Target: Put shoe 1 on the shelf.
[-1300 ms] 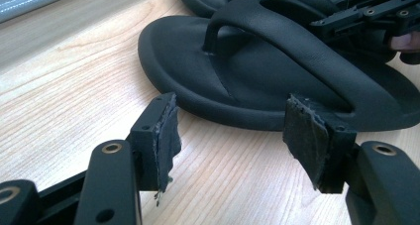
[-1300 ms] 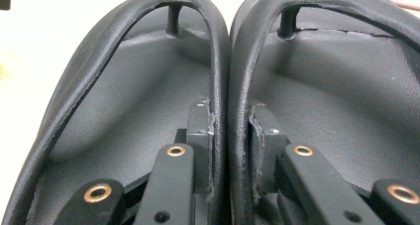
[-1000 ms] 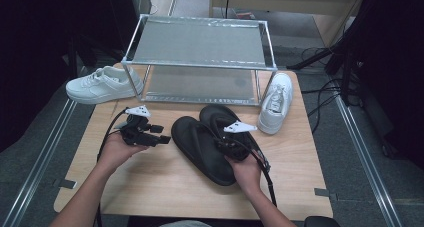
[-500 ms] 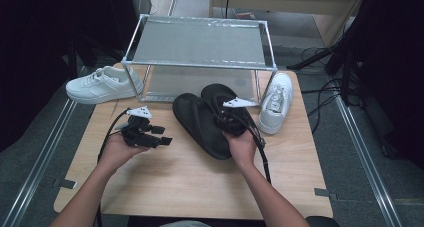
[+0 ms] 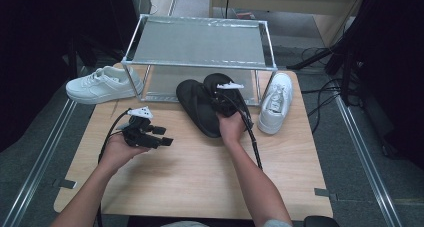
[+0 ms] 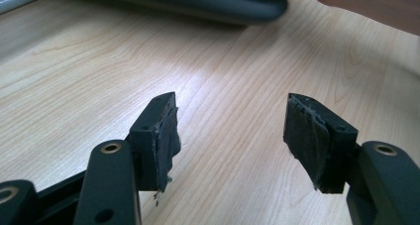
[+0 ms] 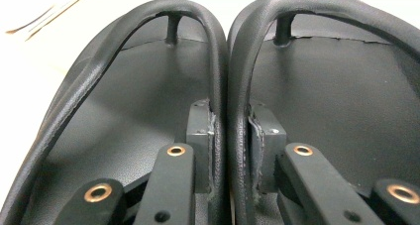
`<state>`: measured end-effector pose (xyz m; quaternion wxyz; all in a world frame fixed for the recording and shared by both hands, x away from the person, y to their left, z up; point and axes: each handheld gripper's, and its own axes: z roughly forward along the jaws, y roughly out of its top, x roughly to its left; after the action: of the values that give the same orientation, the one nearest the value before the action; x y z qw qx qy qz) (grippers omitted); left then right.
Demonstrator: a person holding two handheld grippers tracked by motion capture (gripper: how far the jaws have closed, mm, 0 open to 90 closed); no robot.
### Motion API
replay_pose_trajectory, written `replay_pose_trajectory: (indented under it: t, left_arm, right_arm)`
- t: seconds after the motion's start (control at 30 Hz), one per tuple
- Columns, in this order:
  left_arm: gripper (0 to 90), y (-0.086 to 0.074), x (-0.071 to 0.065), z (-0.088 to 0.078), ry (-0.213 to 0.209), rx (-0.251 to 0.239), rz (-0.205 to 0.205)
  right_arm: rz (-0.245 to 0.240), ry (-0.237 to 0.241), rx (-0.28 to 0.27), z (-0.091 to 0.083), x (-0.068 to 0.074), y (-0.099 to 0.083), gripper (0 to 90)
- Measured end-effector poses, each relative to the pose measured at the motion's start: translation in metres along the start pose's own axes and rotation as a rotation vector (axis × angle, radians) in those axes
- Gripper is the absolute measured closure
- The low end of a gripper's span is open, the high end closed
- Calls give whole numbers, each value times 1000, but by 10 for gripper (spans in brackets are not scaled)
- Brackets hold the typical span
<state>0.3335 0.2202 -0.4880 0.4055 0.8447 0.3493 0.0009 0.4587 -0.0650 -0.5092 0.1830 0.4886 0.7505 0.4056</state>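
Two black flip-flops (image 5: 196, 107) lie side by side on the wooden table (image 5: 200, 177), toes toward the metal rack. My right gripper (image 5: 221, 96) is shut on their two inner straps (image 7: 231, 86), pinched together between the pads (image 7: 232, 131). My left gripper (image 5: 167, 138) hovers low over the table's left half, pointing right, its jaws open with nothing between them (image 6: 233, 131). The edge of a flip-flop sole (image 6: 198, 2) crosses the top of the left gripper view.
A metal two-level rack (image 5: 200, 42) stands at the table's far edge. One white sneaker (image 5: 100, 84) lies left of it, off the table's corner. Another white sneaker (image 5: 277, 102) stands by the rack's right leg. Cables trail from both grippers.
My right gripper has pushed the pair of flip-flops away from the person, toward the rack's lower level. The left gripper has stayed where it was.
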Motion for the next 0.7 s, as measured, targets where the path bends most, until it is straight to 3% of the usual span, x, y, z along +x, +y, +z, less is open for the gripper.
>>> replay_pose_trajectory:
  t: [0.23,0.33,0.5,0.7]
  left_arm:
    - [382,0,2,-1,-5,-2,-9]
    - [383,0,3,0,-6,-4,-9]
    - [382,0,0,2,-2,4,-4]
    - [382,0,2,2,0,7,-14]
  right_arm:
    - [16,-8,-1,16,-3,9,729]
    - [31,19,2,15,-5,11,637]
    - [-36,-5,23,13,-1,12,614]
    - [5,26,20,8,-6,13,551]
